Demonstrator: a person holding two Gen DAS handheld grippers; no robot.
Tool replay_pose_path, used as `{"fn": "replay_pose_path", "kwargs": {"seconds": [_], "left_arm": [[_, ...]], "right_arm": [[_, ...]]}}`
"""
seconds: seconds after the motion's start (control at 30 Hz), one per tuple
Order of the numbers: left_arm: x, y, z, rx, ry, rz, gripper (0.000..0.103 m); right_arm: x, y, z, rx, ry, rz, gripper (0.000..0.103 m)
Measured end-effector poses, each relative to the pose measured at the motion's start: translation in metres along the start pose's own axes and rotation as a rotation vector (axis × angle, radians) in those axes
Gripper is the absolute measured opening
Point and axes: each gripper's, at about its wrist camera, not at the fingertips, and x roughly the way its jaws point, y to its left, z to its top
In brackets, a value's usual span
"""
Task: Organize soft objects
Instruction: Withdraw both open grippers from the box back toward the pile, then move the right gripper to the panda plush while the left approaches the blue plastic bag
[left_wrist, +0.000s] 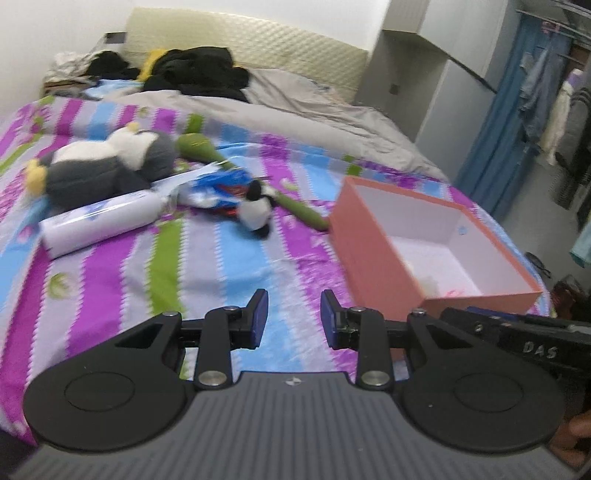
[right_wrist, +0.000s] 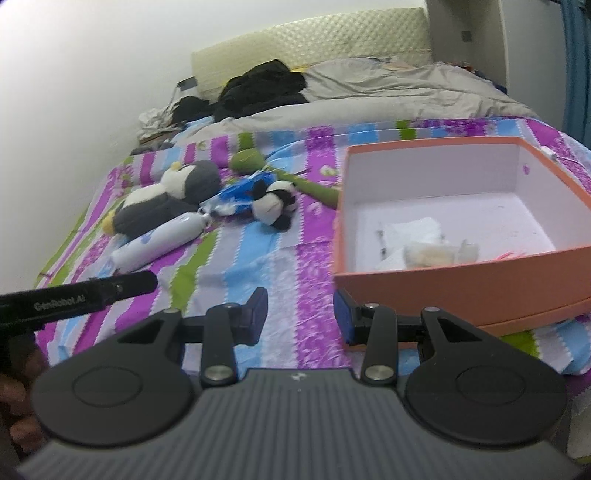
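On the striped bedspread (left_wrist: 207, 266) lie a grey-and-white plush penguin (left_wrist: 110, 162), a small panda plush (left_wrist: 255, 210), a long green plush (left_wrist: 199, 144), a white wrapped roll (left_wrist: 99, 221) and a blue packet (left_wrist: 218, 188). An orange box (left_wrist: 417, 240) stands open to their right; in the right wrist view the orange box (right_wrist: 461, 284) holds white soft bits (right_wrist: 428, 251). My left gripper (left_wrist: 293, 317) hovers open over bare bedspread, nothing between its fingers. My right gripper (right_wrist: 301, 315) is open too, its right finger close to the box's front wall.
A grey duvet (left_wrist: 295, 107) and a heap of black clothes (left_wrist: 199, 74) cover the head of the bed. Cream headboard (left_wrist: 258, 40) behind. Hanging clothes (left_wrist: 546, 96) and floor lie past the bed's right edge. The left gripper's body (right_wrist: 74, 295) crosses the right wrist view's left side.
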Motion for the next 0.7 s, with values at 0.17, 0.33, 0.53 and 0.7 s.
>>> {"fn": "replay_pose_path", "kwargs": {"seconds": [0.17,0.33,0.53,0.7], "left_arm": [[-0.008,0.025,-0.018,-0.038,0.009,0.046,0.036],[0.004,0.042,-0.021,-0.043,0.008,0.079,0.036],[0.045,0.057,-0.013,-0.053,0.008,0.101,0.036],[0.085,0.067,0.002,-0.050,-0.001,0.113,0.045]], "right_arm": [[0.008,0.018,-0.002,-0.019,0.006,0.018,0.042],[0.028,0.027,0.001,-0.022,0.007,0.040,0.042],[0.066,0.028,0.009,-0.021,0.035,0.042,0.042],[0.100,0.027,0.025,-0.010,0.052,0.047,0.042]]}}
